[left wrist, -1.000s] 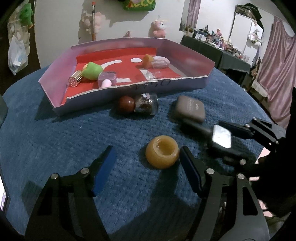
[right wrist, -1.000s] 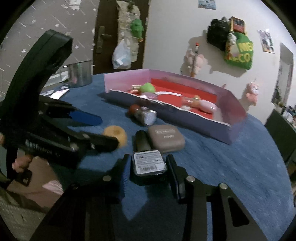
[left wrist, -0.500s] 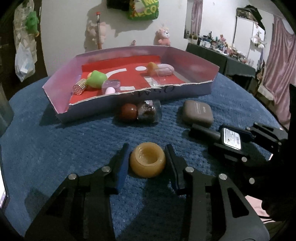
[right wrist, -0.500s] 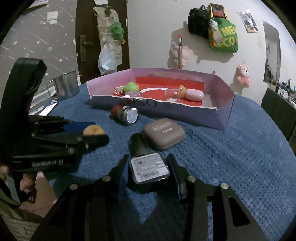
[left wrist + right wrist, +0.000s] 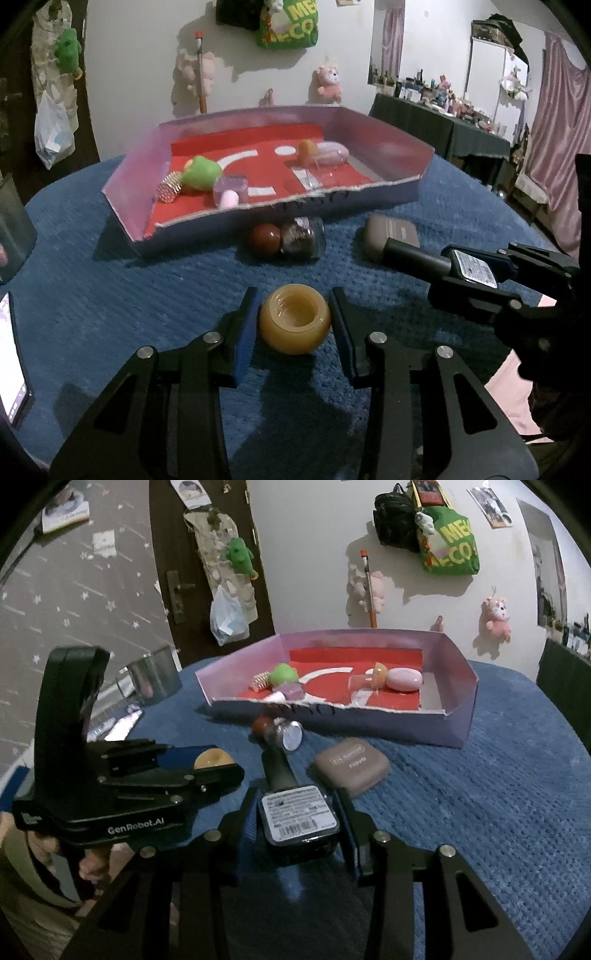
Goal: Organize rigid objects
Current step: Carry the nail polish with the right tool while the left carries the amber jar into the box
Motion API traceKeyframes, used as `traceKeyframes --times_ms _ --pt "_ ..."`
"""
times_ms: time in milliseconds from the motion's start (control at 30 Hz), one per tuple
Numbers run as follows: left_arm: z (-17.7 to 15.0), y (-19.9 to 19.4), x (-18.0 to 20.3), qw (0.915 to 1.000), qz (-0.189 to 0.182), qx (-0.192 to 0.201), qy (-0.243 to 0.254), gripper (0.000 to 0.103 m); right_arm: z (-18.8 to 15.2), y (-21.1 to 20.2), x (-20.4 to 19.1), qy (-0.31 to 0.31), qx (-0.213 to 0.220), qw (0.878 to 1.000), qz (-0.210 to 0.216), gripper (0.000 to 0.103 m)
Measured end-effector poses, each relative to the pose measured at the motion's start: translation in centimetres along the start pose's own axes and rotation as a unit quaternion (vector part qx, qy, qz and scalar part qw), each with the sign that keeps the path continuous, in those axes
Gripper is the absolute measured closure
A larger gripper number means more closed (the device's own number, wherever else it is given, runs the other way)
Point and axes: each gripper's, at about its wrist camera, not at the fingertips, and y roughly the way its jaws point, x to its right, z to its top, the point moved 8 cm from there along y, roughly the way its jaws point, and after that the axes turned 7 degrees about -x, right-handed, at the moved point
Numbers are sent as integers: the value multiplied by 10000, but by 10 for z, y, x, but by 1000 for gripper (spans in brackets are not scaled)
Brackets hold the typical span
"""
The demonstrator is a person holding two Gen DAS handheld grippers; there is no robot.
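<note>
My left gripper [image 5: 294,321] is shut on an amber round jar [image 5: 294,324] and holds it above the blue cloth. My right gripper [image 5: 297,819] is shut on a black bottle with a white barcode label [image 5: 299,818], also seen in the left wrist view [image 5: 436,263]. A pink-walled box with a red floor [image 5: 388,136] stands at the back and holds several small items. A red-capped glass jar [image 5: 288,238] and a brown flat case [image 5: 391,232] lie in front of the box.
A phone [image 5: 11,362] lies at the left table edge. A metal cup [image 5: 151,679] stands at the far left. The blue cloth [image 5: 498,794] covers the round table. A dark side table [image 5: 443,129] with bottles stands behind on the right.
My left gripper closed from wide open onto the amber jar and lifted it. My right gripper kept its hold on the black bottle and rose a little.
</note>
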Motion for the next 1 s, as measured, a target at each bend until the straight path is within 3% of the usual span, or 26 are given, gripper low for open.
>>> traceKeyframes --times_ms 367,633,1000 --pt "32 -22 -17 9996 -27 268 -45 67 36 -12 -5 -34 -34 9993 365 61" --pt "66 -18 -19 9994 -123 288 126 67 65 0 6 -34 -316 9988 367 61" --pt "90 21 -22 9987 -491 -114 24 67 90 32 37 -188 -780 9968 26 61"
